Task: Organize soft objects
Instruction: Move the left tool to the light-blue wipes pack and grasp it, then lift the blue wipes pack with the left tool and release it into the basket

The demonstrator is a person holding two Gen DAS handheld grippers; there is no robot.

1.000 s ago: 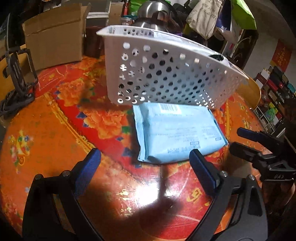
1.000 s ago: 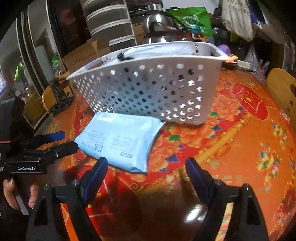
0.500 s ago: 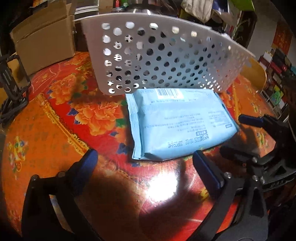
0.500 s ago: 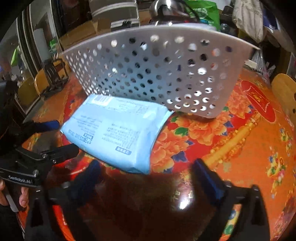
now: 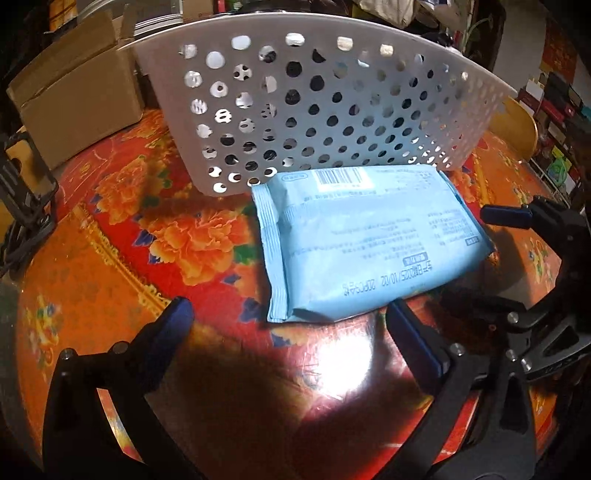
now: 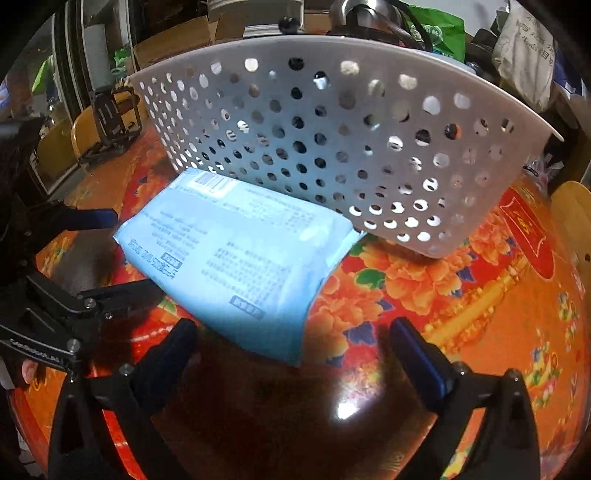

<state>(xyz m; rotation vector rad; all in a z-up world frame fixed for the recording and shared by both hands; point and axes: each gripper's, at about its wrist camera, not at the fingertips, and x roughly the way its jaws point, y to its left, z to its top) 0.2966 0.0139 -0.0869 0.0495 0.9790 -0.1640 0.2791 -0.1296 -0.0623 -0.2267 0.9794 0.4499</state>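
A light blue soft pack of tissues [image 5: 365, 240] lies flat on the red and orange flowered tablecloth [image 5: 122, 258], its far edge against the white perforated basket [image 5: 332, 110]. My left gripper [image 5: 288, 317] is open, just short of the pack's near left corner. My right gripper [image 6: 291, 332] is open, its fingers either side of the pack's near right corner [image 6: 240, 266]. The basket [image 6: 332, 147] stands right behind the pack. Each gripper shows in the other's view, left [image 6: 96, 254] and right [image 5: 517, 258], flanking the pack.
A cardboard box [image 5: 77, 96] stands at the back left of the table. A black folding stand [image 6: 114, 122] is at the table's left edge. A wooden chair back [image 5: 517, 125] sits beyond the right edge. Clutter and a metal kettle [image 6: 365, 11] lie behind the basket.
Both grippers have moved forward and lower towards the blue pack, which now fills more of each view. The pack and basket have not moved. Both grippers stay open.
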